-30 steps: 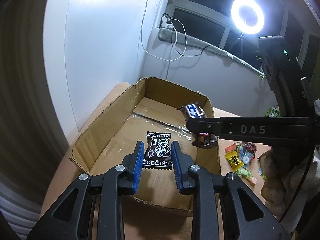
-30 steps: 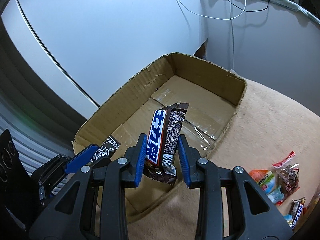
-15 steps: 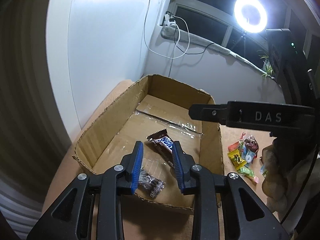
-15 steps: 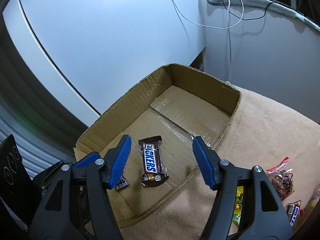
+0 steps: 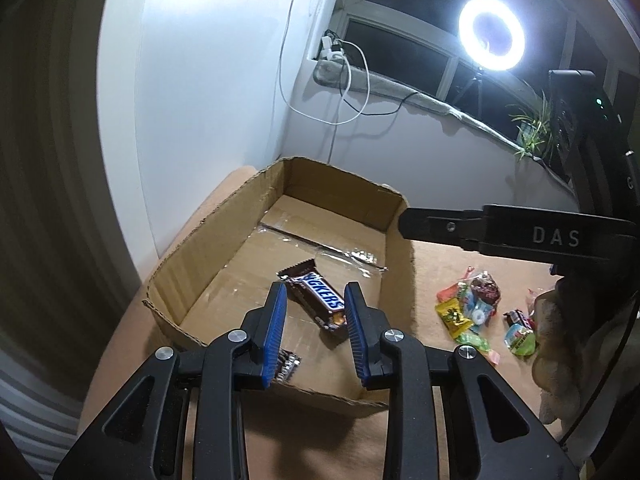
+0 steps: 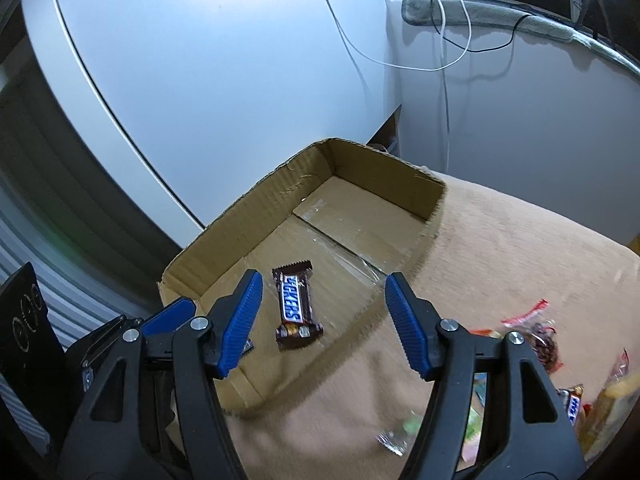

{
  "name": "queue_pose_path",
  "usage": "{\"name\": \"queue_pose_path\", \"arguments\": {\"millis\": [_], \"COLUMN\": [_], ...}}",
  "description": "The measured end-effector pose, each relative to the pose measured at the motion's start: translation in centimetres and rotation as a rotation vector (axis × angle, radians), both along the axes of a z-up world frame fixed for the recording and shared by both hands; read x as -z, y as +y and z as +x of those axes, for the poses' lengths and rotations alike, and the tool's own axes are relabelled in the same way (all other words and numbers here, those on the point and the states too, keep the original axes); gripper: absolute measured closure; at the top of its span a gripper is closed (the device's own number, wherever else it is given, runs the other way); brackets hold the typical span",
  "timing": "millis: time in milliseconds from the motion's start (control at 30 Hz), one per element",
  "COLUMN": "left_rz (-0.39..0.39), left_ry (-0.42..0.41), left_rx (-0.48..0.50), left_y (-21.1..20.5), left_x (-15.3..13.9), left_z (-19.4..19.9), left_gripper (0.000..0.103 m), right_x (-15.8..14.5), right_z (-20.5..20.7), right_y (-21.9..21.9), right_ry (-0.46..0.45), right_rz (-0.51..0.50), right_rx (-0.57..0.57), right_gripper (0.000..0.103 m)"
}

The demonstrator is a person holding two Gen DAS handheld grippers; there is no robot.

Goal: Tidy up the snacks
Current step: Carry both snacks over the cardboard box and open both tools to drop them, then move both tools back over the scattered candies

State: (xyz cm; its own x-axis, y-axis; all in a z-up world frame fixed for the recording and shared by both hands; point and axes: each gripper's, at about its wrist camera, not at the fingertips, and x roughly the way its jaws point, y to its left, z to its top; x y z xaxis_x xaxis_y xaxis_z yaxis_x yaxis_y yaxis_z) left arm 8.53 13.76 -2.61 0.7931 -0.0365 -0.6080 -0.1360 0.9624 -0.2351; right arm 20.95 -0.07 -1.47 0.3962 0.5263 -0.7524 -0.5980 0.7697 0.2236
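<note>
Your right claw stands wide apart with nothing between its pads, above the Snickers bar, which lies flat on the floor of the cardboard box. Your left claw is apart too, narrower and empty, over the box's near edge; a small dark packet lies below its left pad. Loose snacks sit on the desk beside the box.

light: ring lamp upper right, blown-out glare on white wall | room: dim, dark window | shadows: soft, inside cardboard box | blur: right-wrist lower edge smeared | edges: fisheye bending, dark vignette
</note>
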Motion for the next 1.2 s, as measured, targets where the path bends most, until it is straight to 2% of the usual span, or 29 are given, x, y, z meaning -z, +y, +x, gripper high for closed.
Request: {"name": "queue_pose_path", "arguments": {"millis": [167,267,400,633,1000,1033,1100,1200], "left_rz": [-0.004,-0.013,-0.021,-0.02,-0.024,-0.025,-0.022,-0.027], "left_ry": [-0.016,-0.013,-0.011,-0.001,0.055,0.062,0.072,0.09], "left_rx": [0.031,0.049,0.084,0.149,0.238,0.246,0.259,0.274], "left_y": [-1.3,-2.1,-3.5,-6.2,-9.5,-9.7,-10.2,-10.7], "left_x": [-0.5,-0.6,-0.5,-0.2,1.6,1.9,2.3,3.0], "left_z": [-0.5,-0.5,-0.6,-0.7,0.1,0.3,0.5,0.9], "left_gripper": [0.075,0.075,0.063,0.063,0.063,0.063,0.063,0.063], "right_x": [-1.0,-1.1,-1.0,-0.2,2.5,2.7,3.1,3.9], "right_z": [-1.0,-1.6,-2.1,-2.8,-3.3,-3.5,-3.7,-3.5], "right_y": [-3.2,-5.8,-9.1,-14.1,-16.6,-16.6,-16.6,-16.0], "right_ry": [-0.01,-0.003,0.003,0.027,0.083,0.084,0.085,0.096], "right_rz": [0.006,0.012,0.011,-0.005,-0.031,-0.037,-0.052,-0.073], "right_rx": [0.015,0.038,0.066,0.084,0.053,0.041,0.027,0.003], "right_gripper": [0.036,0.03,0.029,0.029,0.029,0.03,0.038,0.043]}}
